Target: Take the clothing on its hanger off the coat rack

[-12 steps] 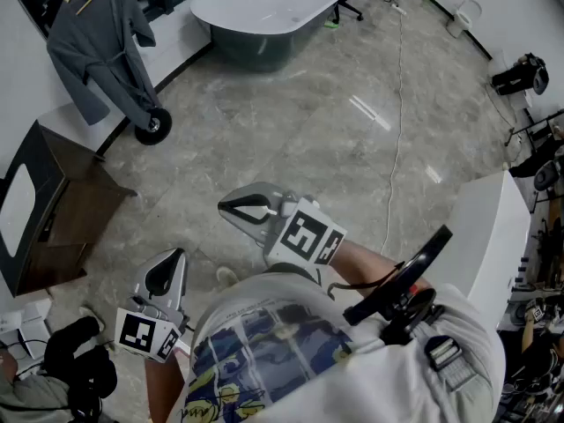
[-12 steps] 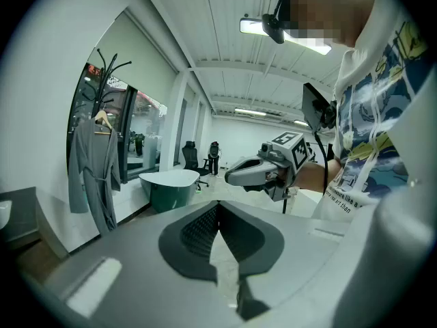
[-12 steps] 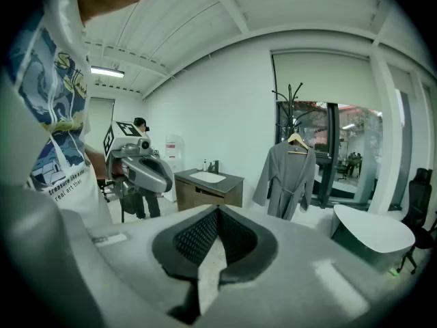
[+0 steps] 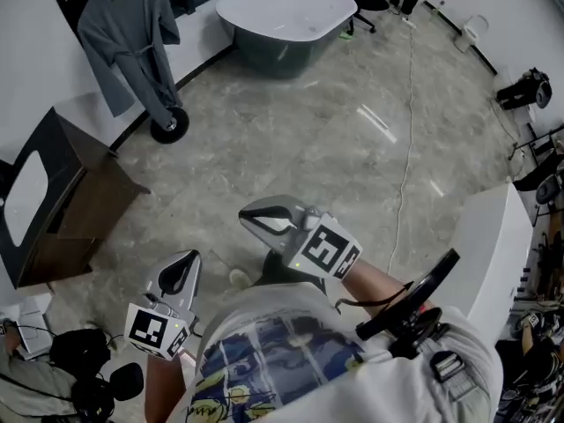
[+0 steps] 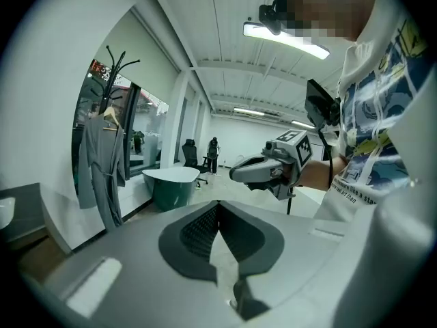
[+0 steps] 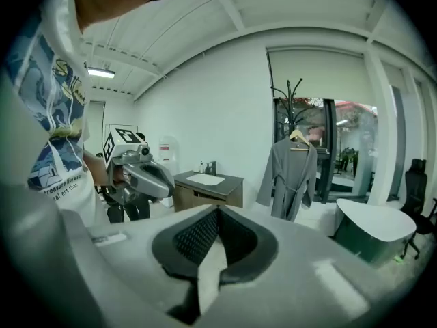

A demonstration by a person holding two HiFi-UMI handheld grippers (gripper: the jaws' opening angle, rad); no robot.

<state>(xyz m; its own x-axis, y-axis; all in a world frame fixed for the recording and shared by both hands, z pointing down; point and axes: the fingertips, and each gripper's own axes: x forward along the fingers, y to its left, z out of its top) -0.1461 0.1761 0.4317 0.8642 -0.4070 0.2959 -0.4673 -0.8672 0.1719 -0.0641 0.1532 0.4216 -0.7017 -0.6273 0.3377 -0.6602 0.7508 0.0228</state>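
Observation:
A grey robe (image 4: 130, 38) hangs on a wooden hanger (image 6: 298, 137) from a black coat rack (image 6: 292, 94) at the far left of the room, also seen as the robe (image 5: 101, 166) and robe (image 6: 289, 180) in both gripper views. My left gripper (image 4: 176, 273) is held low near my body, shut and empty. My right gripper (image 4: 257, 216) is in front of me, shut and empty too. Both are several steps away from the robe.
A brown vanity cabinet with a white sink (image 4: 53, 201) stands at the left. A white and dark oval bathtub (image 4: 286, 16) sits ahead. The rack's wheeled base (image 4: 168, 129) rests on the marble floor. A white counter (image 4: 485, 254) is at the right.
The whole scene has shifted right and down in the head view, so the robe, tub and cabinet sit a little nearer. Both grippers stay shut.

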